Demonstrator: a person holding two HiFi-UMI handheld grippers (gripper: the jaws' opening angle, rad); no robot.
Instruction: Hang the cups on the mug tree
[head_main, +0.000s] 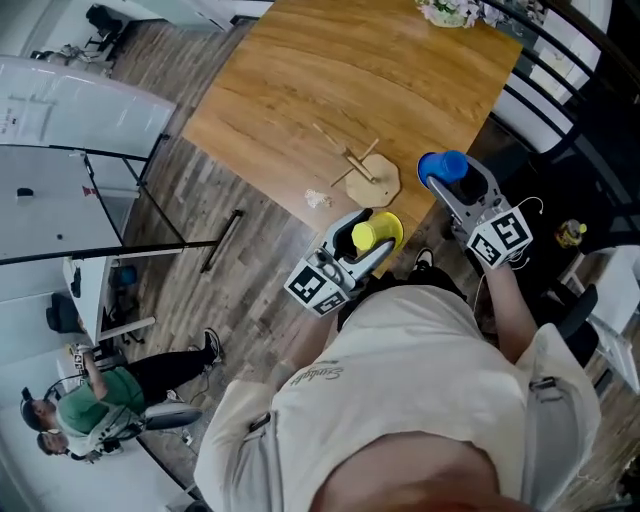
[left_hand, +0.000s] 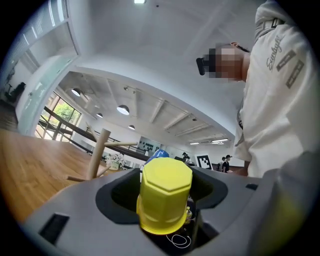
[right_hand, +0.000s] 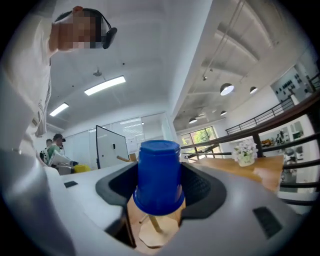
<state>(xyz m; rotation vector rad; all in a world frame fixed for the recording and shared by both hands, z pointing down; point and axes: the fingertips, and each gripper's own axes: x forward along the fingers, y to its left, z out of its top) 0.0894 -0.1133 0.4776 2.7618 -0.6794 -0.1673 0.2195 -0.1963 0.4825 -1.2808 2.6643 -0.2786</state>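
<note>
Left tool (left_hand: 163, 202): yellow cup (left_hand: 165, 182); right tool (right_hand: 159, 197): blue cup (right_hand: 159, 167).

Two cups are showing: one yellow cup (head_main: 364, 235) and one blue cup (head_main: 447, 164). One mug tree (head_main: 366, 174) is standing on one desk (head_main: 290, 80). Two tools are showing: the left hand-held gripper (head_main: 374, 241) and the right hand-held gripper (head_main: 441, 178).

Bright, even indoor light fills all three views. In the head view the desk (head_main: 290, 80) carries a soft pale sheen, and shadows by the mug tree (head_main: 365, 170) are faint. Both gripper views bend strongly at the edges and go black in the corners. A ceiling strip light (right_hand: 105, 85) glares white in the right gripper view. Round lamps (left_hand: 123, 109) and a daylit window (left_hand: 55, 112) glow in the left gripper view. The yellow cup (left_hand: 162, 192) and blue cup (right_hand: 159, 175) look fairly sharp, with soft backgrounds.
</note>
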